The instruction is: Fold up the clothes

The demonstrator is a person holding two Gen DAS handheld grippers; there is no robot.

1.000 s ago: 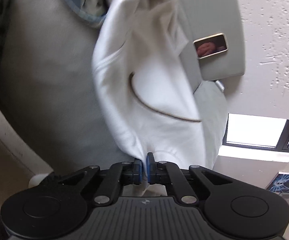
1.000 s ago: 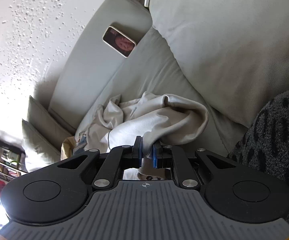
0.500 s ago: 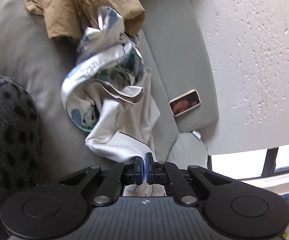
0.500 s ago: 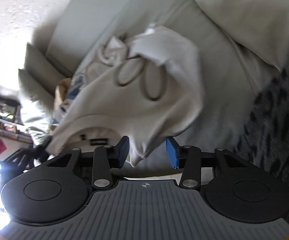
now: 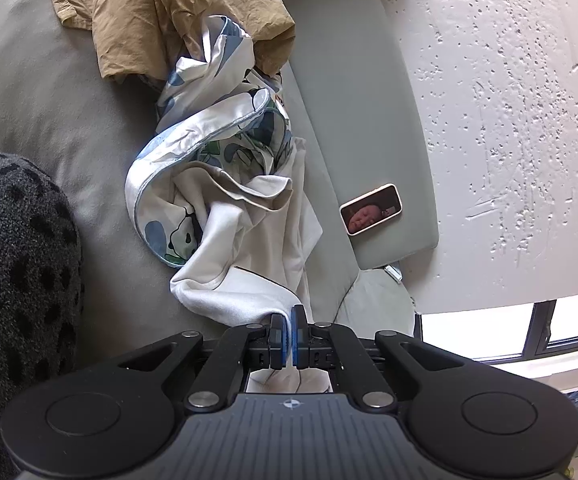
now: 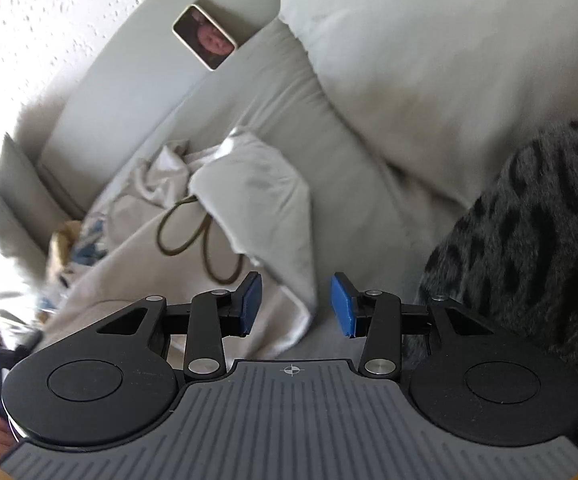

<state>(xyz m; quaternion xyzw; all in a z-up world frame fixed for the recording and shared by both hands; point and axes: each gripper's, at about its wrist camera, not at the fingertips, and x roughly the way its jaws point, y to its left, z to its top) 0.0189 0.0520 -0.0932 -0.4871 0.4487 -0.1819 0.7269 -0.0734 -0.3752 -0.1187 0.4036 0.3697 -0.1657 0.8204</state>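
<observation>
The left gripper (image 5: 288, 332) is clamped on an edge of the white garment (image 5: 249, 256), which trails from its blue pads up across the grey sofa (image 5: 49, 120) toward a panda-print cloth (image 5: 193, 152) and a tan garment (image 5: 161, 12) heaped behind it. The right gripper (image 6: 295, 304) stands with its jaws apart, having just been opening; a fold of the same white garment (image 6: 257, 200) lies between its pads, but neither pad presses on it. A phone (image 5: 371, 215) rests on the sofa's arm, and a dark spotted fabric (image 6: 529, 240) fills the right edge of the right wrist view.
</observation>
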